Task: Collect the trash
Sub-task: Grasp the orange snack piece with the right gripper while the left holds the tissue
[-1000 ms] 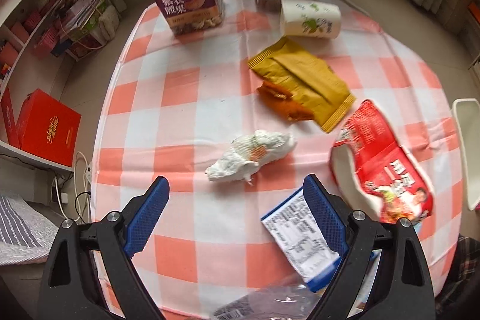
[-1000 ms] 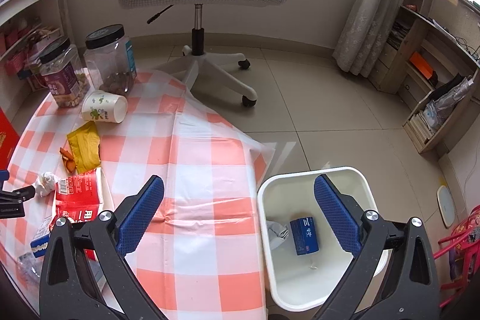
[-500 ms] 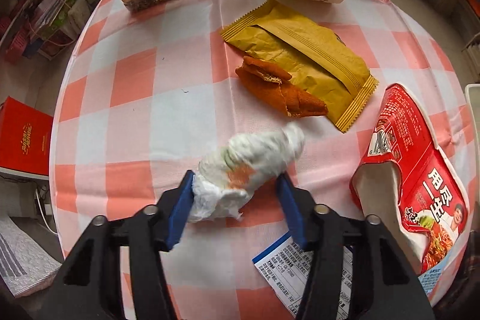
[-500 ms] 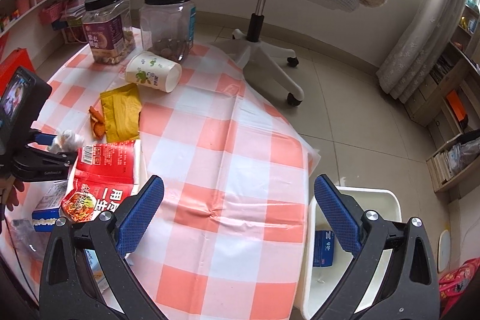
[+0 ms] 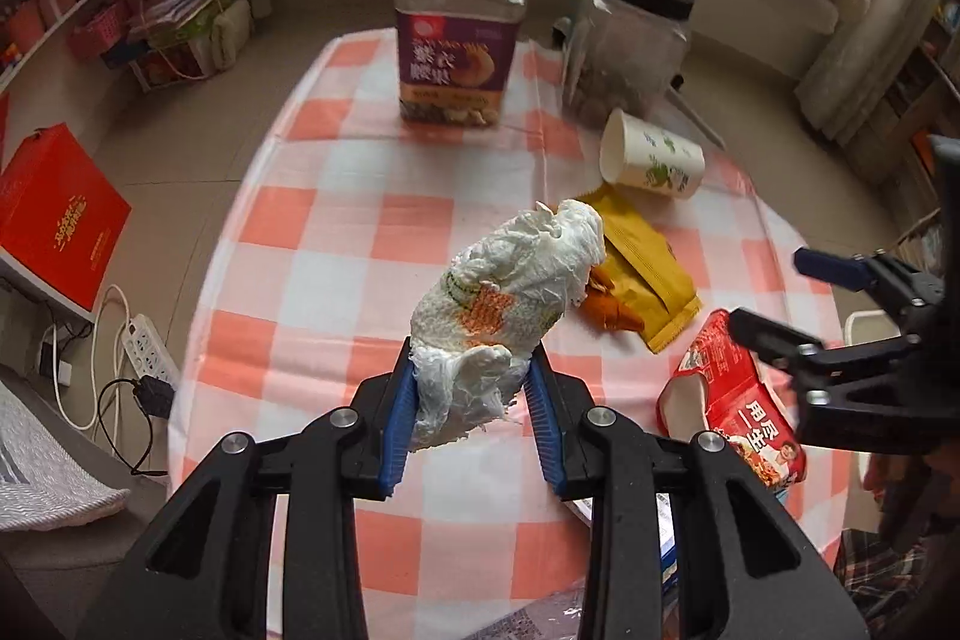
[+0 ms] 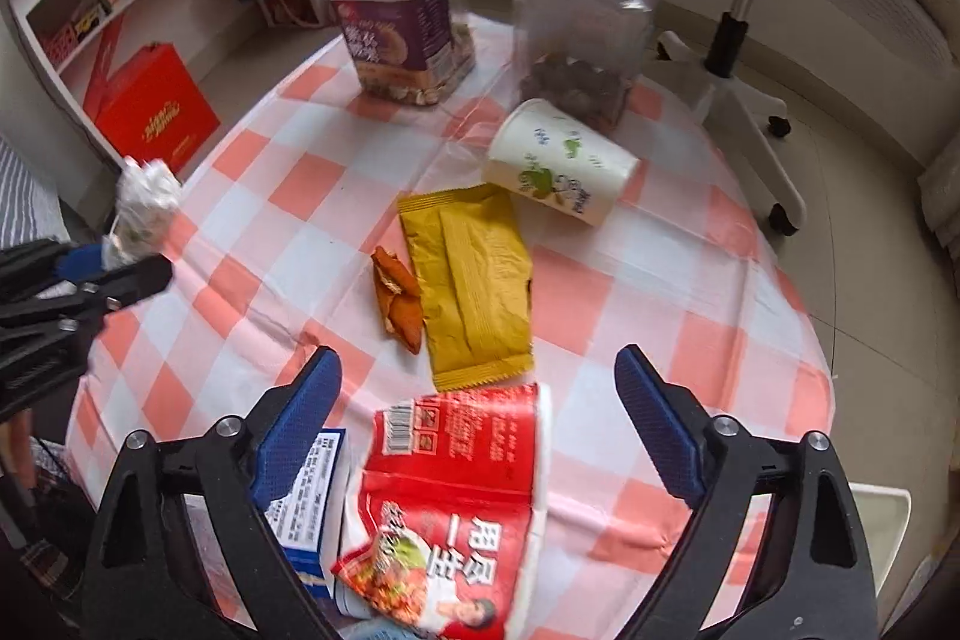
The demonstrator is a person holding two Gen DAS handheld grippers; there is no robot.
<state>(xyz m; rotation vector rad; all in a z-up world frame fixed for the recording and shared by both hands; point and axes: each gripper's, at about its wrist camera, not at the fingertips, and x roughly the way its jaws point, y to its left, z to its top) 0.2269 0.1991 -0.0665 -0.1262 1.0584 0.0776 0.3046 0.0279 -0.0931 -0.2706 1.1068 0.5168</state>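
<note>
My left gripper (image 5: 471,370) is shut on a crumpled white tissue (image 5: 510,292) and holds it above the checked tablecloth (image 5: 336,244); the tissue also shows in the right wrist view (image 6: 144,202). My right gripper (image 6: 477,382) is open and empty, hovering over a red instant-noodle cup (image 6: 456,496) lying on its side. Beyond it lie a yellow wrapper (image 6: 474,280), an orange peel (image 6: 396,298) and a tipped paper cup (image 6: 558,160). A blue and white box (image 6: 312,490) lies beside the noodle cup.
Two black-lidded jars, a purple-labelled jar (image 6: 402,22) and a clear jar (image 6: 582,28), stand at the table's far side. An office chair base (image 6: 738,94) is behind. A white bin's rim (image 6: 882,496) shows at lower right. A red box (image 5: 54,214) and a power strip (image 5: 150,352) lie on the floor to the left.
My left gripper closed on the tissue and lifted it off the table. My right gripper swung from the bin to over the noodle cup.
</note>
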